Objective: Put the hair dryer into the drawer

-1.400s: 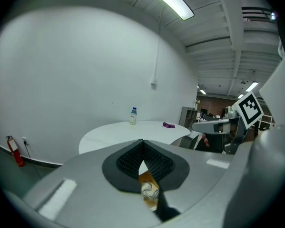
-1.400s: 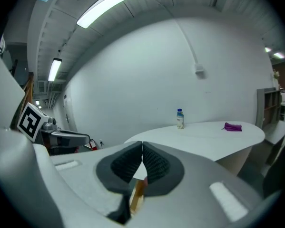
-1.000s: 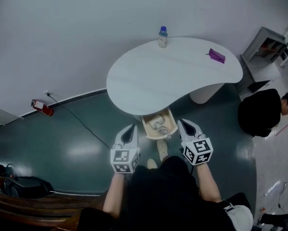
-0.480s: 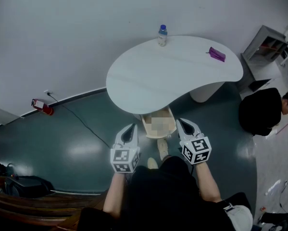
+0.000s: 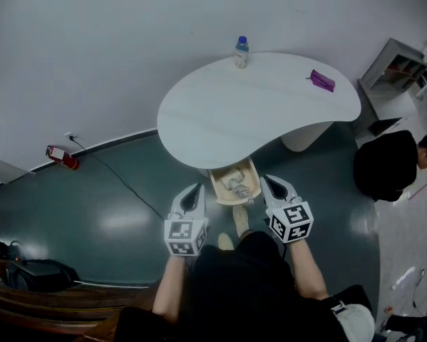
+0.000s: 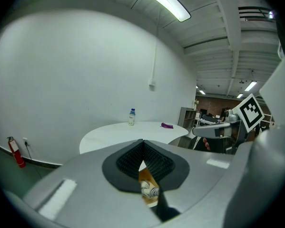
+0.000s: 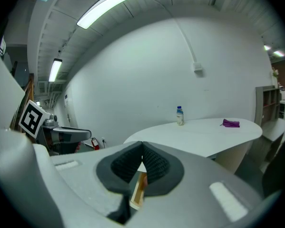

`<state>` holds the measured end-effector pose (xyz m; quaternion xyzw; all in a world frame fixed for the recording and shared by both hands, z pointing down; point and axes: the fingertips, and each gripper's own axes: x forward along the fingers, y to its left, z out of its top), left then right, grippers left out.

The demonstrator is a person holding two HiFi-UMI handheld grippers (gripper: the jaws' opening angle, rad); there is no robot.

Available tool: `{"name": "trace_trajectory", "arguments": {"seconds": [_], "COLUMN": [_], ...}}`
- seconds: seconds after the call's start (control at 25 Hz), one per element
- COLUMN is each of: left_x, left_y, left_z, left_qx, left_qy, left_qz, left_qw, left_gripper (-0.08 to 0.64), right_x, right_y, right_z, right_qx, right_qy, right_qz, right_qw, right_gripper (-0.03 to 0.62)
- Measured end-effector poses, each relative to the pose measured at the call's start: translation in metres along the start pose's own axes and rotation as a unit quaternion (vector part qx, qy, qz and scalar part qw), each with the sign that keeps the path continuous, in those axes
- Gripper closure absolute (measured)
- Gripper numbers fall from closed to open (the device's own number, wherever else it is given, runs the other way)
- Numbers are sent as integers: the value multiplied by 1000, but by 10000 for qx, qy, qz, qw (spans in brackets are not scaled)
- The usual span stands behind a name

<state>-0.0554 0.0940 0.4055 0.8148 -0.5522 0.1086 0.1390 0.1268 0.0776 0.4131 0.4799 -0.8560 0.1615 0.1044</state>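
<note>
A light wooden drawer (image 5: 215,189) stands pulled out from under the white table (image 5: 270,112), just ahead of me. The hair dryer (image 5: 237,185), pale with a coiled cord, lies inside it. My left gripper (image 5: 194,192) hangs to the drawer's left and my right gripper (image 5: 269,184) to its right; both are shut and empty, touching nothing. In the left gripper view the closed pads (image 6: 154,161) frame a sliver of the hair dryer (image 6: 150,191). The right gripper view shows the drawer's wooden side (image 7: 138,192) below its closed pads (image 7: 154,163).
A small bottle (image 5: 241,53) and a purple item (image 5: 321,82) sit on the table's far side. A person in black (image 5: 388,166) crouches at the right. A red fire extinguisher (image 5: 62,159) and a cable lie by the wall at left. Dark green floor surrounds the drawer.
</note>
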Motion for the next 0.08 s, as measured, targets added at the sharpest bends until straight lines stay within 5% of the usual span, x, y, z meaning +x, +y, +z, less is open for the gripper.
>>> {"name": "trace_trajectory", "arguments": {"seconds": [0.08], "left_x": [0], "left_y": [0], "left_z": [-1], "left_qx": [-21], "left_qy": [26], "left_qz": [-2], "left_qw": [10000], "left_gripper": [552], "right_x": [1], "right_y": [0], "right_z": [0], "right_qx": [14], "right_qy": [13], "right_qz": [4], "right_qw": [10000], "right_gripper": [588]}}
